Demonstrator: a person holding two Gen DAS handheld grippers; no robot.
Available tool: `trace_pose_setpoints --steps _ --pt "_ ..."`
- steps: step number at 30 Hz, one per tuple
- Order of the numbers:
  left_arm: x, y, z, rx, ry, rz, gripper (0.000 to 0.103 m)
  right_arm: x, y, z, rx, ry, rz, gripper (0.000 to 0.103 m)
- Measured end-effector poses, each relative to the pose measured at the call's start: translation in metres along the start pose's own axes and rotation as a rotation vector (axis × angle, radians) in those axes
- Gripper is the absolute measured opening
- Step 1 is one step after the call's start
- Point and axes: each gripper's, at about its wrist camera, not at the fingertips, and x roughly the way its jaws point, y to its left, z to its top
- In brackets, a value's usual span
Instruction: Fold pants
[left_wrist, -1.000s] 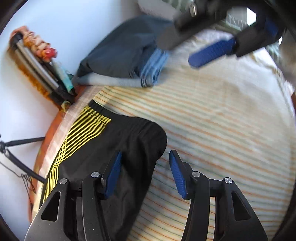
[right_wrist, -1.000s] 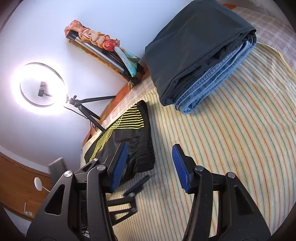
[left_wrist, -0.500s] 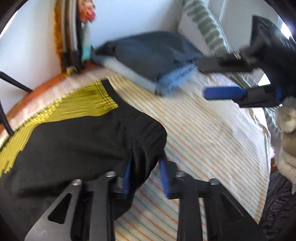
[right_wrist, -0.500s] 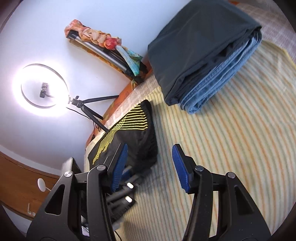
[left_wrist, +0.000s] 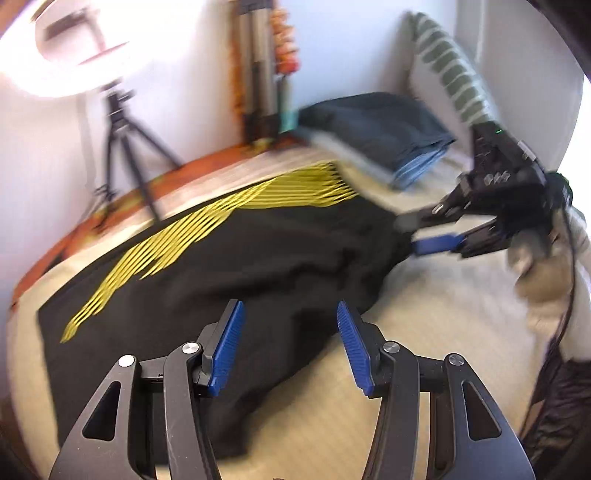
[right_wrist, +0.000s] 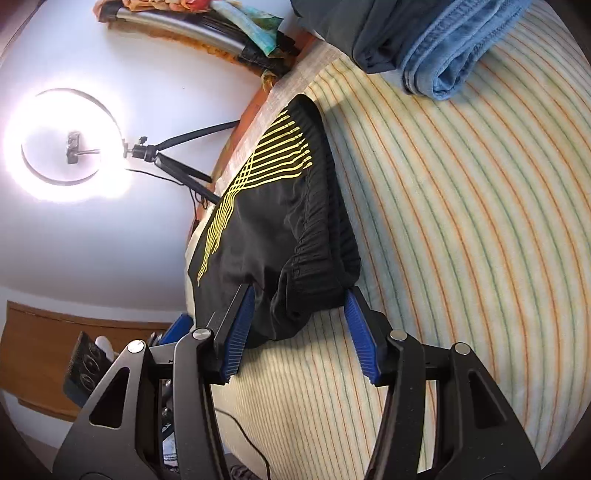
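Black pants with yellow stripes (left_wrist: 229, 266) lie on the striped bed (left_wrist: 424, 332); they also show in the right wrist view (right_wrist: 273, 221). My left gripper (left_wrist: 290, 341) is open, its blue pads above the near fabric edge, holding nothing. My right gripper (right_wrist: 299, 325) is open, its pads on either side of the bunched waistband corner. It also shows in the left wrist view (left_wrist: 424, 234) at the pants' right edge.
A folded stack of dark and blue denim clothes (right_wrist: 417, 40) sits at the far side of the bed (right_wrist: 461, 221). A ring light on a tripod (right_wrist: 66, 147) stands by the white wall. A striped pillow (left_wrist: 450, 70) leans at the back.
My left gripper opened, let go of the pants fabric and drew back. My right gripper moved down to the waistband corner, which now sits between its pads.
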Motion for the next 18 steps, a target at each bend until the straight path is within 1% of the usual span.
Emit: trace_pose_setpoints --steps 2,4,7,11,13,14,16,17,18 --pt "-0.004 0.011 -0.009 -0.039 0.008 0.005 0.051 -0.006 -0.005 0.001 0.036 -0.026 -0.012 0.053" --pt "-0.007 0.014 -0.015 -0.035 0.013 0.015 0.051 -0.017 -0.011 0.002 0.068 -0.05 -0.023 0.053" --pt "-0.006 0.024 -0.025 -0.049 0.028 0.016 0.051 -0.024 -0.022 -0.005 0.124 -0.019 0.059 0.053" --pt "-0.003 0.037 -0.035 -0.082 0.038 0.017 0.051 -0.006 -0.019 -0.014 0.104 0.025 0.086 0.054" --pt "0.001 0.041 -0.04 -0.095 0.056 0.008 0.051 0.009 -0.016 -0.015 0.114 0.054 0.114 0.054" --pt "0.004 0.041 -0.043 -0.095 0.069 0.007 0.051 0.015 -0.013 -0.015 0.106 0.056 0.11 0.054" --pt "0.009 0.043 -0.05 -0.097 0.092 0.0 0.051 0.021 -0.009 -0.01 0.088 0.019 0.07 0.054" --pt "0.012 0.043 -0.053 -0.097 0.103 -0.002 0.051 0.022 -0.009 -0.006 0.098 -0.011 0.064 0.053" --pt "0.013 0.043 -0.056 -0.097 0.111 -0.001 0.051 0.022 -0.012 -0.003 0.126 -0.029 0.079 0.053"
